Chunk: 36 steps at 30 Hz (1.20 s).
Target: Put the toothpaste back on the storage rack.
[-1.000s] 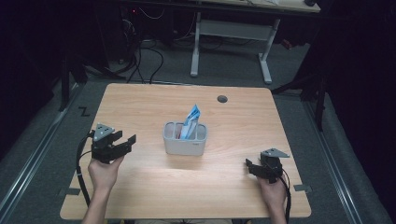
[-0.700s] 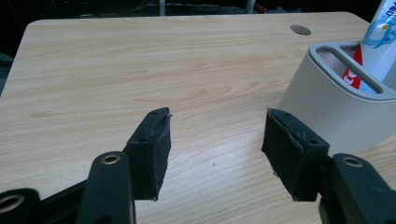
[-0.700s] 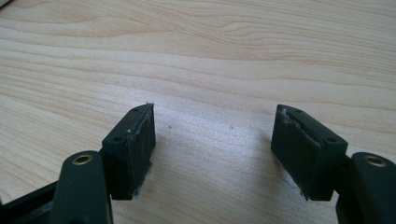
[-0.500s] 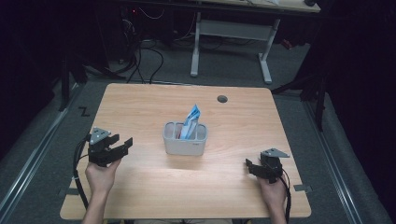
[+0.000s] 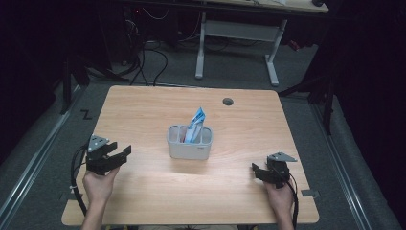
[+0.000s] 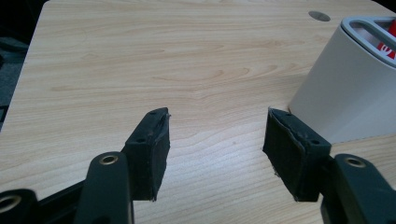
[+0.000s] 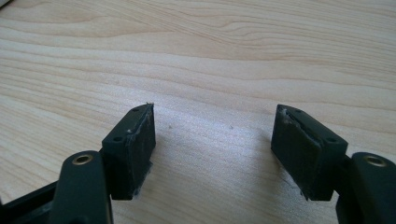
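Item count:

- Tables: one wooden table (image 5: 143, 115); a second desk (image 5: 239, 28) stands beyond it.
- Grippers: two. One left gripper (image 5: 115, 155) and one right gripper (image 5: 262, 171), each with two jaws set apart and nothing between them.
- Hands: two, one per gripper.
- Bins: one grey bin (image 5: 189, 148), ahead of and between the two grippers, to the right of the left gripper's jaws in the left gripper view. Two compartments are visible along its top.
- Packets: one blue packet (image 5: 196, 122) standing in the bin.
- Grommet holes: one hole (image 5: 228, 101) in the tabletop beyond the bin.
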{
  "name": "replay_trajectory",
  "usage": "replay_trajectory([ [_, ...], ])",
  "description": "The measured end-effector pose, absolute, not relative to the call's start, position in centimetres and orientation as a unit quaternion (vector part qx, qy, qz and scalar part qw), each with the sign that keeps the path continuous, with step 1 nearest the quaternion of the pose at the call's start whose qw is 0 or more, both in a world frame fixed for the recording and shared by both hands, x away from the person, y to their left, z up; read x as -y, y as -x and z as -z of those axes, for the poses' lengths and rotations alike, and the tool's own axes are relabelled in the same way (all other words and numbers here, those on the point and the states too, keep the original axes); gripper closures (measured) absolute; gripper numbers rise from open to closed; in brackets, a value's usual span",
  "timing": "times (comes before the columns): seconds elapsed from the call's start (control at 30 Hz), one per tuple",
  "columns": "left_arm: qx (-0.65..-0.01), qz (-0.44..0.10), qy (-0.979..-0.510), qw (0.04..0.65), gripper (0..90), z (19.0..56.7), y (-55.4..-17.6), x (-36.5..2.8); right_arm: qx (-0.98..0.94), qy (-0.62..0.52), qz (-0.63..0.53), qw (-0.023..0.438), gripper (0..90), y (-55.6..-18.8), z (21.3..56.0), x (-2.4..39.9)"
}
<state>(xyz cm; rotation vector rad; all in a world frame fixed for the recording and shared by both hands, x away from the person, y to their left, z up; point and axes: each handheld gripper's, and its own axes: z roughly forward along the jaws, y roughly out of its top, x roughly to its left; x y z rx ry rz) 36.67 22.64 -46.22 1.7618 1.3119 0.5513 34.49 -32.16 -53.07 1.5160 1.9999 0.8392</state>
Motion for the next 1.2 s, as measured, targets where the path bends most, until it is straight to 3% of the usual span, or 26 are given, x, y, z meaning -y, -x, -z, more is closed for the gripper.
replay_trajectory([
  [1.2,-0.535,-0.192,-0.714,0.409,40.8,49.6,-36.9,-22.1,-0.732,-0.557,-0.307,0.245,30.7,-34.5,53.1,32.1],
])
